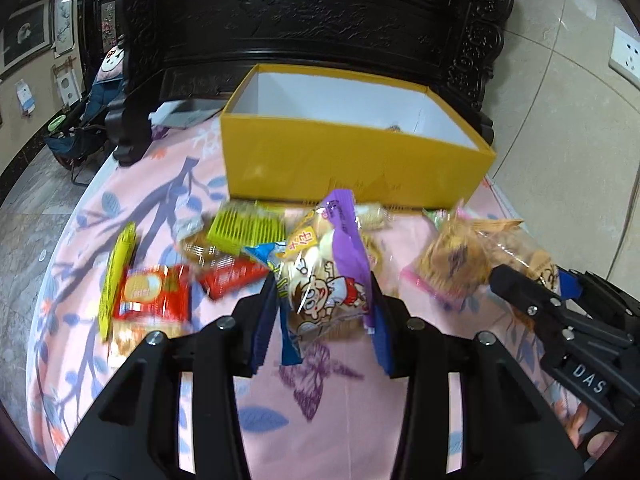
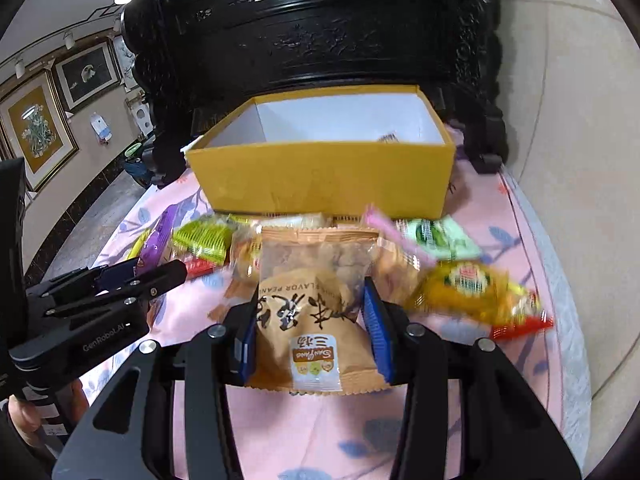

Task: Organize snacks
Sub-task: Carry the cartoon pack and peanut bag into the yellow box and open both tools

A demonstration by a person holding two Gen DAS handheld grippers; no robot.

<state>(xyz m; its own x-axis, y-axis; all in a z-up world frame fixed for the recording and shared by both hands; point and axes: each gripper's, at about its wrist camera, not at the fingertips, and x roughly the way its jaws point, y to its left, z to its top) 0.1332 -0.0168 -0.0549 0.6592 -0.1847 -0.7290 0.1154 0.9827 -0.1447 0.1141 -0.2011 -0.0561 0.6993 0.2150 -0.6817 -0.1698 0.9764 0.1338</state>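
My left gripper [image 1: 322, 280] is shut on a clear snack bag with a cartoon boy and a purple edge [image 1: 326, 264], held above the pink cloth. My right gripper [image 2: 312, 292] is shut on a tan peanut packet [image 2: 316, 312], also lifted off the cloth. An open yellow box [image 1: 352, 160] with a white inside stands just beyond the snacks, also in the right wrist view as the yellow box [image 2: 320, 180]; one small item shows at its far right inside. Loose snacks lie before it: a red packet [image 1: 154, 292], a green packet [image 1: 244, 228], an orange-yellow packet [image 2: 464, 288].
A dark carved wooden cabinet [image 1: 320, 20] rises right behind the box. The pink floral cloth [image 1: 320, 420] covers the table, whose edge drops to the tiled floor at the left. A beige wall with a socket [image 1: 626, 56] is on the right. Each gripper appears in the other's view.
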